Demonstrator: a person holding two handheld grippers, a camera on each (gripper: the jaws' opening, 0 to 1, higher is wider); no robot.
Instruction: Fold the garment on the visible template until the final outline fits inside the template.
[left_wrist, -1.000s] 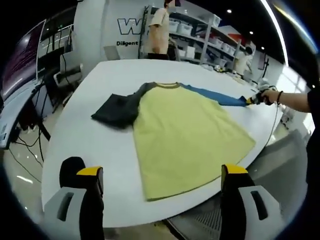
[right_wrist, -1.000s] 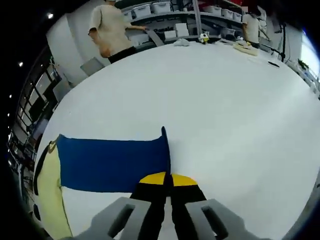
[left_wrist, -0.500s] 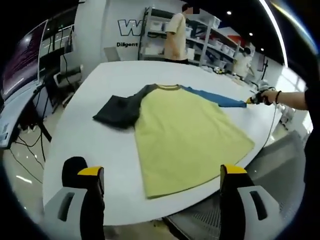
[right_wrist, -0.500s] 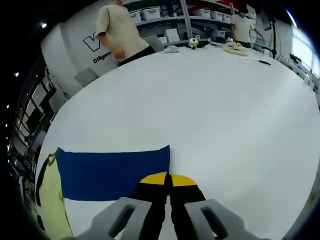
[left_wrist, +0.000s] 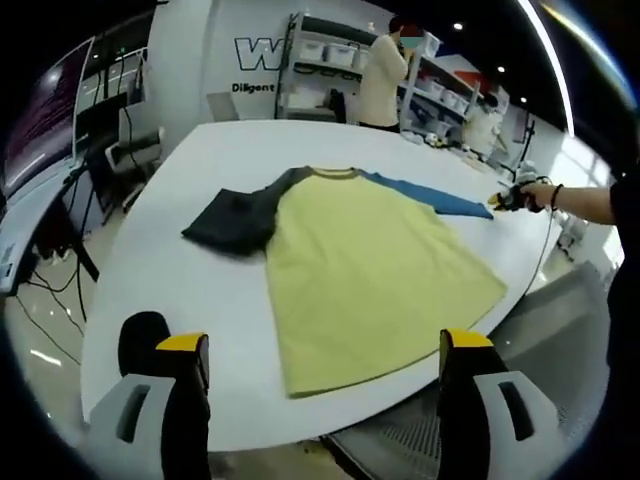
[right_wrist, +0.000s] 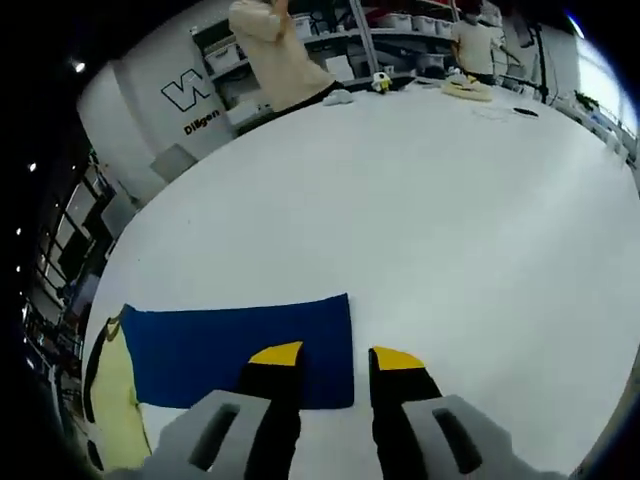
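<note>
On the white table (left_wrist: 190, 270) the yellow shirt (left_wrist: 370, 270) lies flat; any template under it is hidden. Its dark sleeve (left_wrist: 235, 220) is bunched, its blue sleeve (right_wrist: 240, 350) spread straight. Shelves (left_wrist: 330, 70) and 2 people stand behind. The right claw (right_wrist: 335, 362), jaws parted, hovers over the blue cuff; the left claw (left_wrist: 320, 350), wide apart, sits near the hem.

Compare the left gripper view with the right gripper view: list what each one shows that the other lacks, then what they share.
Left gripper view alone: the dark grey sleeve, the shirt's full yellow body, and the left gripper, open above the near table edge.
Right gripper view alone: the right gripper's jaws seen close, parted over the cuff end of the blue sleeve.
Shared: the blue sleeve, lying flat, the white table, and the shelving behind.
</note>
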